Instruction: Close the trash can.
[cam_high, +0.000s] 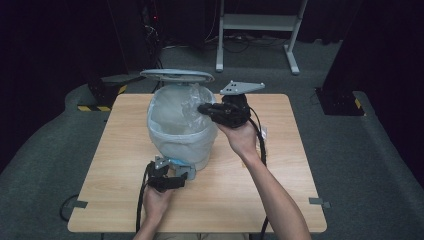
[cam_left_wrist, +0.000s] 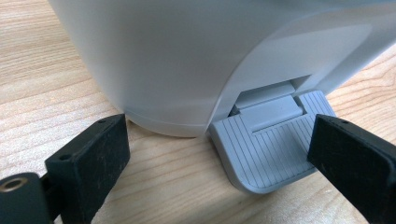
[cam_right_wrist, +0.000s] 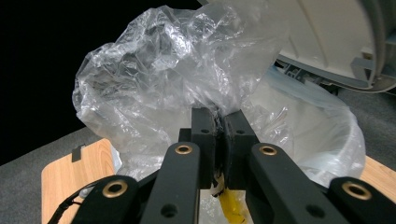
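A white pedal bin stands mid-table with its grey lid raised. A clear plastic liner bulges above the rim. My right gripper reaches over the bin's right rim, jaws shut on a small yellow-and-white scrap that hangs beneath them. The liner sits right behind the tips. My left gripper is low at the bin's front, jaws open. Its right jaw rests over the edge of the ribbed grey pedal and its left jaw is beside the bin's base.
The wooden table has bare surface on the left and right of the bin. A cable trails from the right gripper along the forearm. Beyond the table are a grey carpet and a white metal frame.
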